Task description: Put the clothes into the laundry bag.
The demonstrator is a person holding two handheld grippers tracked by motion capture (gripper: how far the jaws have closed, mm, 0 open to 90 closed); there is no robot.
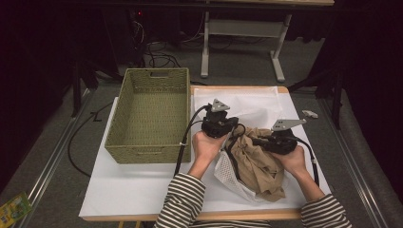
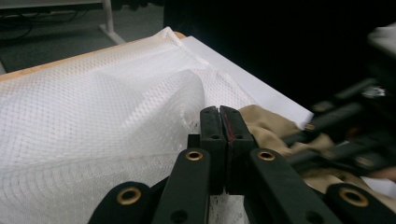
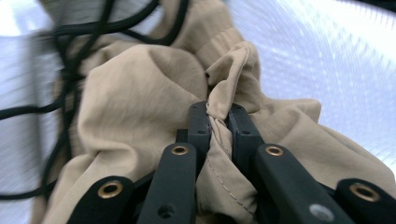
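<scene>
A white mesh laundry bag point(image 1: 247, 102) lies spread on the table, with a tan garment point(image 1: 259, 164) bunched at its near end. My left gripper point(image 1: 218, 121) sits at the bag's edge beside the garment. In the left gripper view the jaws point(image 2: 223, 112) are pressed together on the mesh point(image 2: 93, 107), and the tan cloth point(image 2: 266, 126) is just to their right. My right gripper point(image 1: 280, 140) rests on the garment. In the right gripper view the jaws point(image 3: 219, 112) pinch a raised fold of the tan cloth point(image 3: 140, 93), with mesh point(image 3: 327, 56) behind it.
An empty green wicker basket point(image 1: 142, 152) stands to the left on the white board point(image 1: 133, 185). A black cable point(image 3: 65, 70) loops over the garment. A small grey piece point(image 1: 310, 114) lies at the right. Table legs and cables are on the floor beyond.
</scene>
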